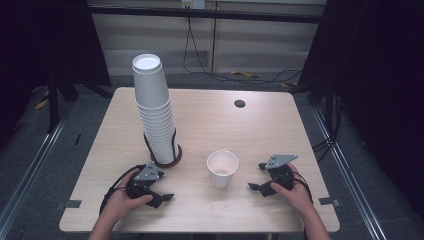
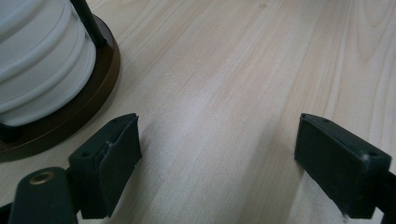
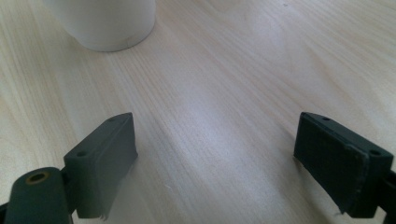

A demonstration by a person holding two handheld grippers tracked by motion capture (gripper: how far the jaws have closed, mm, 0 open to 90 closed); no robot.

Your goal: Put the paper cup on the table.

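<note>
A tall stack of white paper cups [image 1: 154, 115] stands upside down in a dark brown holder [image 1: 172, 160] on the left half of the wooden table [image 1: 260, 130]. A single white cup [image 1: 222, 168] stands upright at the front middle. My left gripper [image 1: 165, 186] rests near the front edge, just in front of the holder, open with nothing between its jaws. In the left gripper view the gripper [image 2: 217, 149] faces bare wood, with the stack [image 2: 37, 60] and the holder's base [image 2: 100, 88] at upper left. My right gripper [image 1: 256, 176] lies right of the single cup, open and empty. The right gripper view has the gripper [image 3: 215, 149] and that cup's base [image 3: 107, 21].
A dark round cable hole [image 1: 240, 103] sits at the table's far right. Cables [image 1: 235, 75] trail on the floor behind the table. Metal rails [image 1: 30, 170] run along both sides of the table on the floor.
</note>
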